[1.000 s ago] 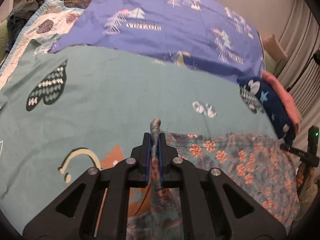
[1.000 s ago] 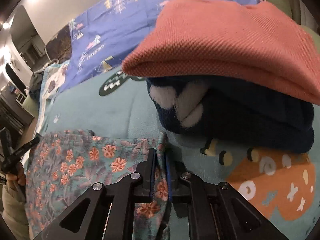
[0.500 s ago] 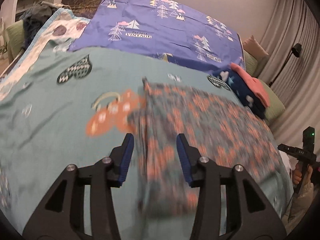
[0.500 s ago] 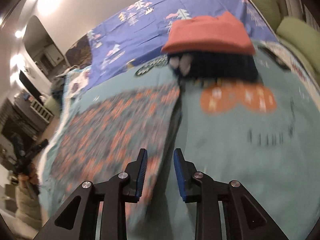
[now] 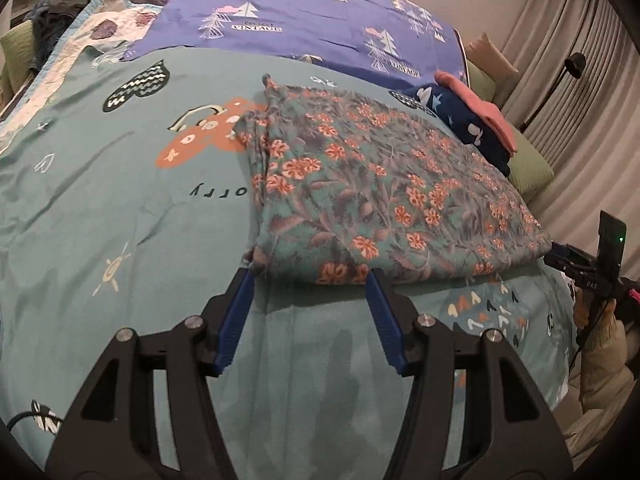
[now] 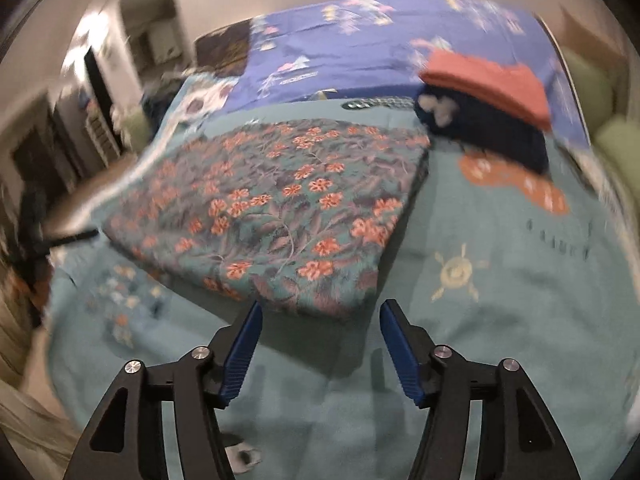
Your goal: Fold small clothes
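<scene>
Plainly, the teal cotton garment printed with orange flowers [image 5: 384, 184] lies flat as a folded slab on the teal patterned bedspread [image 5: 100, 208], its near folded edge just ahead of both tools and its bunched left hem [image 5: 256, 148] a little ruffled. Neither tool holds anything: the left gripper [image 5: 310, 280] has its blue pads spread wide just short of the near-left corner, and the right gripper [image 6: 320, 312] stands equally spread at the opposite near corner, though that view is smeared. For the next fold, I judge each tool should pinch all layers at its corner, lift evenly, and lay them over squarely. Beyond the far-right corner, a stack of folded navy and coral knitwear [image 5: 476, 120] sits close; the bedspread's left side offers ample room.
</scene>
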Demonstrator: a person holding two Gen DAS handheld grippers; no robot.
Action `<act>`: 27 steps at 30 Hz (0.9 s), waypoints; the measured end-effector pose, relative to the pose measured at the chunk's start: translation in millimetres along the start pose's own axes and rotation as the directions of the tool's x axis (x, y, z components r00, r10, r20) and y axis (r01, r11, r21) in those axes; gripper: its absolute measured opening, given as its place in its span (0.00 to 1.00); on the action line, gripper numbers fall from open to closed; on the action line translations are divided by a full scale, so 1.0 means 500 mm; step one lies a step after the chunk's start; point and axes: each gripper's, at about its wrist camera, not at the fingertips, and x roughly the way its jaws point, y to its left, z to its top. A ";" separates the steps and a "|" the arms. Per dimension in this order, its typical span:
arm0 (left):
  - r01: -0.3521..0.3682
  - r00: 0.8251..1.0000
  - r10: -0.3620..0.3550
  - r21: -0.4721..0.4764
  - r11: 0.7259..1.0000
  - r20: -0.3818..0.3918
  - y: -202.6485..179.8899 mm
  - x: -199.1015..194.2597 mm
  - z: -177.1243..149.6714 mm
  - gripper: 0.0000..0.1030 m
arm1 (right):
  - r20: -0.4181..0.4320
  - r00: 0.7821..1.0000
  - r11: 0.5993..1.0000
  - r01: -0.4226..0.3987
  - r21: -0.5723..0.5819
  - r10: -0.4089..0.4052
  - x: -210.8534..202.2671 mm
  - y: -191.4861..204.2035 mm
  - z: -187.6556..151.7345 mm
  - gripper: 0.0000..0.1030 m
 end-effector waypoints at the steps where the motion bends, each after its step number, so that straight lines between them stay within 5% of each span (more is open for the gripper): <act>1: -0.002 1.000 0.002 -0.005 1.000 -0.005 0.000 0.005 0.002 0.57 | -0.012 1.000 0.999 -0.028 -0.017 0.028 0.008 0.002 0.009 0.62; 7: 0.032 0.999 -0.032 -0.012 0.999 0.026 -0.031 0.009 0.039 0.57 | 0.088 0.954 0.958 -0.282 -0.055 0.286 -0.033 0.023 0.066 0.63; 12: 0.010 1.000 -0.009 -0.019 1.000 0.018 -0.033 0.013 0.040 0.57 | 0.008 0.979 0.974 -0.200 -0.104 0.202 -0.002 0.012 0.061 0.64; 21: -0.040 0.999 0.040 -0.058 0.998 -0.006 -0.013 0.017 0.031 0.57 | -0.130 0.970 0.955 -0.230 -0.187 0.208 0.044 0.000 0.029 0.64; 25: -0.057 0.998 0.057 -0.074 0.996 -0.001 -0.009 0.015 0.034 0.57 | -0.191 0.943 0.921 -0.314 -0.229 0.274 0.067 0.009 0.054 0.64; 27: -0.065 0.998 0.065 -0.080 0.995 -0.001 -0.006 0.012 0.033 0.57 | -0.274 0.902 0.894 -0.394 -0.211 0.333 0.079 0.007 0.045 0.64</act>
